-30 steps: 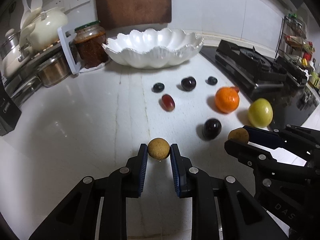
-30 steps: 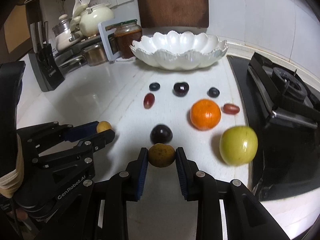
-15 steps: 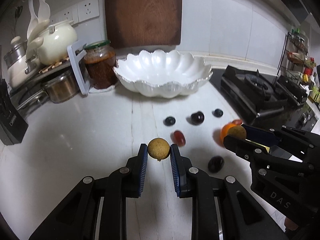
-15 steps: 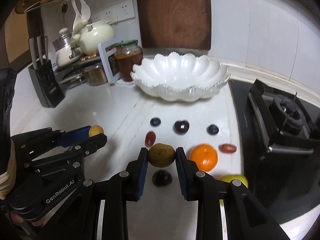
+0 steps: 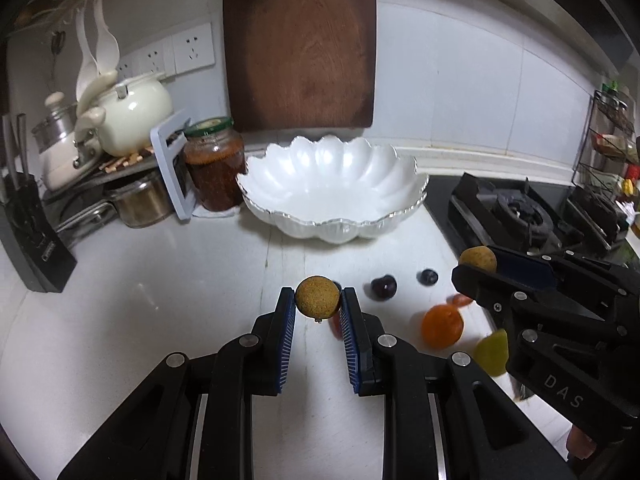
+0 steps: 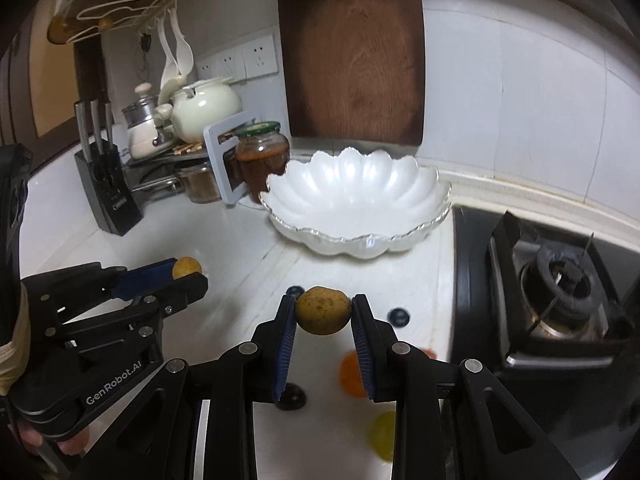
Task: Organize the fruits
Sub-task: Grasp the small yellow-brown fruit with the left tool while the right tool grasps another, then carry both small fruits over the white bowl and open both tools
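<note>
The left gripper (image 5: 318,302) has its fingers (image 5: 286,320) closed on a small round brown fruit (image 5: 318,297), held off the bench (image 5: 160,300) with a stub at its underside. The right gripper (image 6: 323,312) likewise pinches a second brown fruit (image 6: 323,310), slightly wider than tall, its long axis running across from pad to pad.

Each view catches the other gripper from the side: the left view shows the right one's fruit at its tip, the right view the left one's. Only the right view shows a hand (image 6: 24,436) on the left gripper's handle, and a knife block (image 6: 106,192) in full.

Just beyond the left fingers, a dark plum (image 5: 383,287) and a blueberry (image 5: 429,277) lie on the bench; to their right an orange (image 5: 442,326) sits beside a red grape (image 5: 460,300). A green fruit (image 5: 492,352) is half covered by the right gripper, and something red behind the right pad is too hidden to name. In the right view the fruit below the fingers is blurred and cut off by them.

Well ahead of both, the white scalloped bowl (image 5: 332,224) stands against the wall, a jar (image 5: 216,164) to its left.
</note>
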`<state>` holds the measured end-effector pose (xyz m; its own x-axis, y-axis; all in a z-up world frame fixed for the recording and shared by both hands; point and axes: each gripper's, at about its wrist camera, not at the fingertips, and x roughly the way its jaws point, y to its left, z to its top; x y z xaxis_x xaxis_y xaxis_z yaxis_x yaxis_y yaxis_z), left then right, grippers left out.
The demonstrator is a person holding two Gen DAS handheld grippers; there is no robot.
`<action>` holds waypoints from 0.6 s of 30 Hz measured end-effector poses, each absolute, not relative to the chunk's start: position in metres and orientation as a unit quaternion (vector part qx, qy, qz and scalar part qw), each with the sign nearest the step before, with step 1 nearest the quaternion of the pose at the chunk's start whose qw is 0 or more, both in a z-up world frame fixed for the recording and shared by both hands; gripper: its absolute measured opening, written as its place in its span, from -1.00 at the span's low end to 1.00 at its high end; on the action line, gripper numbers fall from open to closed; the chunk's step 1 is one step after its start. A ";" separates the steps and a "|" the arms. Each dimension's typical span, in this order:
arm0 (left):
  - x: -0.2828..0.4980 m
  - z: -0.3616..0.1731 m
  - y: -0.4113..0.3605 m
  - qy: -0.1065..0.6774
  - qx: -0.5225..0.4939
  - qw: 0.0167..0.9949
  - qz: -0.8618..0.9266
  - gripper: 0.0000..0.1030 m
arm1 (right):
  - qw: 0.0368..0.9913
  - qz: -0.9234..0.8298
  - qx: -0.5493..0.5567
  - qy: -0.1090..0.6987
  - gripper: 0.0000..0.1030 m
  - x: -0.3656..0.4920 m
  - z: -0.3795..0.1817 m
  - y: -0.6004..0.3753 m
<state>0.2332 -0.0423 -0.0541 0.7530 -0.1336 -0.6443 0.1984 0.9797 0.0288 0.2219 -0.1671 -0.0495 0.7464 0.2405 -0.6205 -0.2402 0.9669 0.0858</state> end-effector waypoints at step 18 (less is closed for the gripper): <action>0.257 -0.011 -0.058 0.300 0.027 0.952 -0.060 -0.54 | 0.943 0.152 0.000 0.296 -0.43 0.254 -0.015 -0.193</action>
